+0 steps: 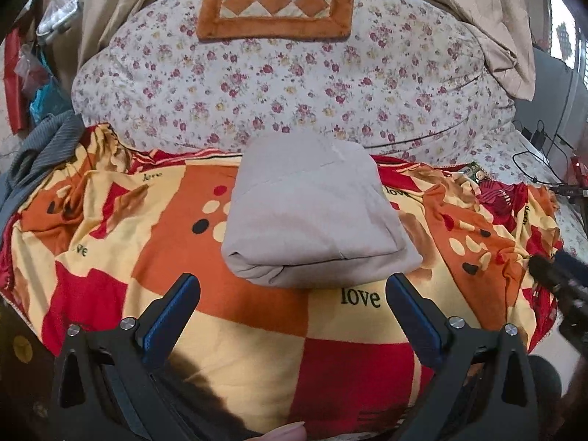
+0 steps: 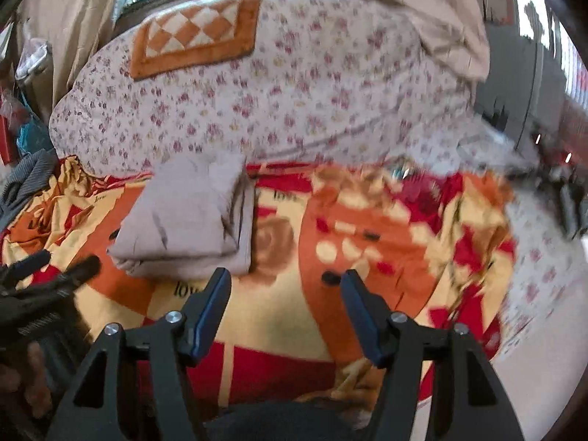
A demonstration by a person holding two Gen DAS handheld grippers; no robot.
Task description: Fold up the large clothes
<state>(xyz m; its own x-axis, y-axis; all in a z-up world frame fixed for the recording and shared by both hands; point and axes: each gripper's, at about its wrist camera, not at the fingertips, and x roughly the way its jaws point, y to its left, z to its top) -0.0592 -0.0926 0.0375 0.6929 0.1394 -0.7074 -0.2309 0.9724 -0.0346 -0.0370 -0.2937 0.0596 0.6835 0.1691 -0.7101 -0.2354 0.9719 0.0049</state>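
A pale mauve garment [image 1: 312, 209], folded into a thick rectangular bundle, lies on the orange, red and cream blanket [image 1: 257, 316]. My left gripper [image 1: 293, 282] stands open just in front of the bundle's near folded edge, nothing between its blue pads. In the right wrist view the same folded garment [image 2: 187, 220] sits ahead and to the left. My right gripper [image 2: 286, 280] is open over bare blanket [image 2: 367, 257] to the bundle's right, holding nothing. The left gripper's tips [image 2: 55, 264] show at that view's left edge, and the right gripper's tips [image 1: 551, 268] at the left wrist view's right edge.
A floral quilt [image 1: 294, 81] is heaped behind the blanket, with an orange checkered cushion [image 1: 275, 3] on top. Grey striped cloth [image 1: 40, 147] lies at the left edge. Cables and chargers [image 1: 540, 147] sit at the right, and beige curtains [image 1: 488, 18] hang behind.
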